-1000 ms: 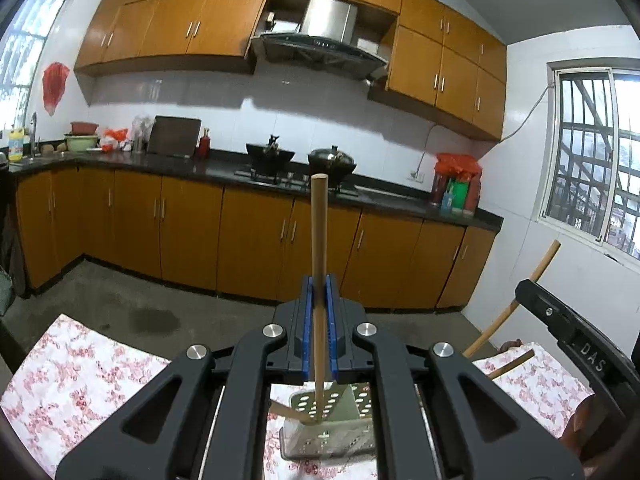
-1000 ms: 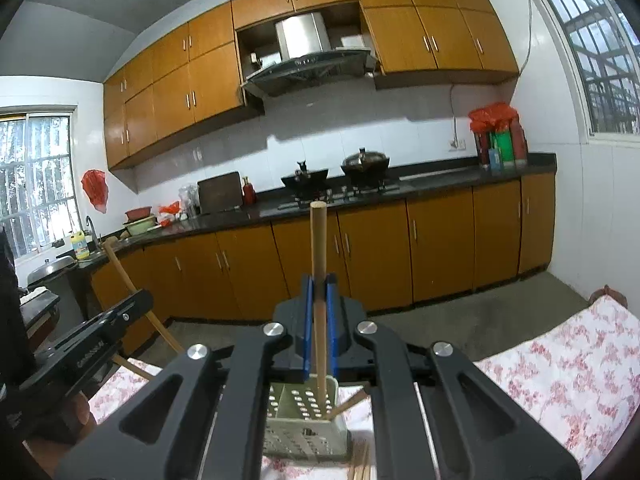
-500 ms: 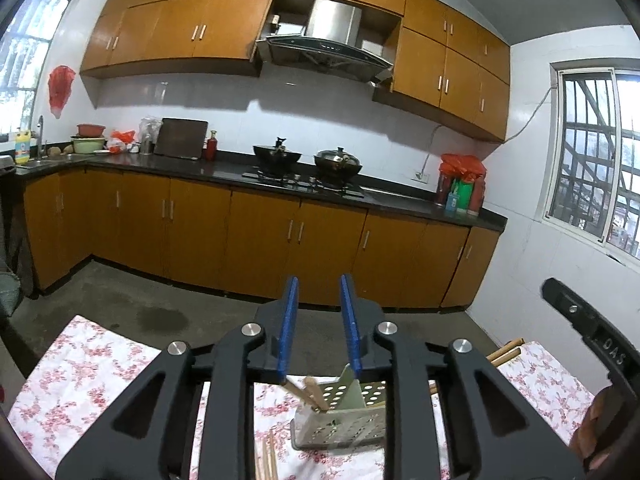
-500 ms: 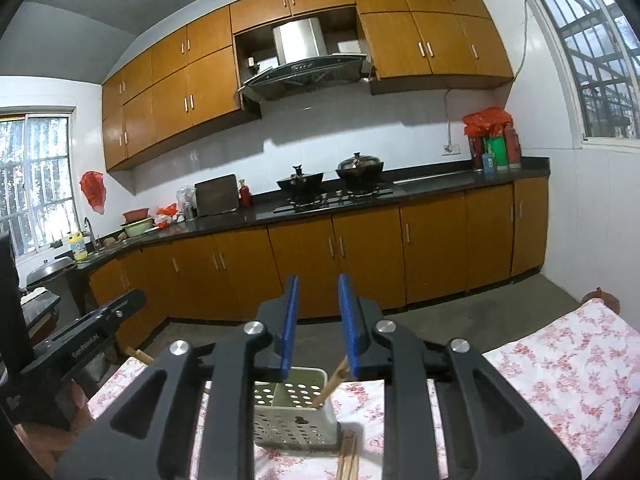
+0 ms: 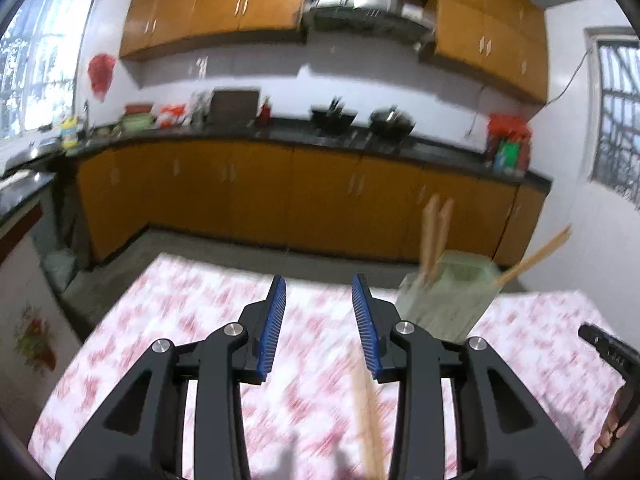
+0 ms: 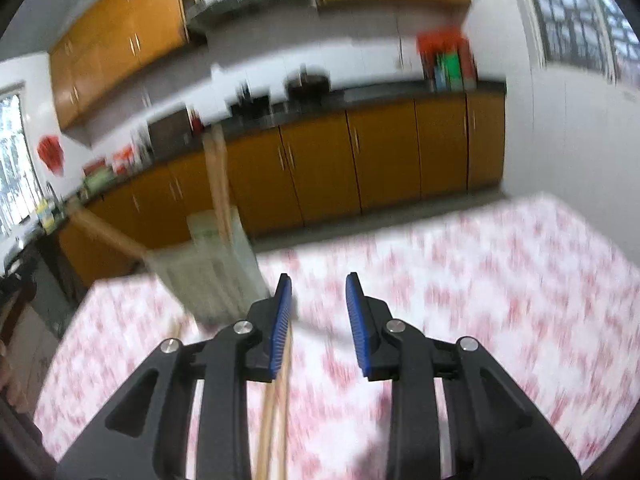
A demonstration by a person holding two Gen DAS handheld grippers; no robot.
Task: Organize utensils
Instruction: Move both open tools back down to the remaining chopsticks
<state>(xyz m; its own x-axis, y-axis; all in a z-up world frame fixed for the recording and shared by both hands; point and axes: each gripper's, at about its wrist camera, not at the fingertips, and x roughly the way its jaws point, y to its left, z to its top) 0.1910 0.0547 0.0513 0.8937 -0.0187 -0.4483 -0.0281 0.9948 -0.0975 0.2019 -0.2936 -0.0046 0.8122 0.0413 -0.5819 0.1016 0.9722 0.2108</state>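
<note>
Both grippers are gaping wide and carrying nothing — the left gripper [image 5: 319, 322] and right gripper [image 6: 319, 318] are hovering over loose chopsticks [image 6: 276, 420] lying on the floral worktop [image 6: 500, 280]. The green holder [image 5: 448, 300] is already propping up several chopsticks; blur is hiding its perforations and how many remain loose.

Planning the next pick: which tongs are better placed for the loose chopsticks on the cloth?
Roughly even, slight edge right: right tongs hang open with the wooden chopsticks beside the left pad; left tongs are open too.
</note>
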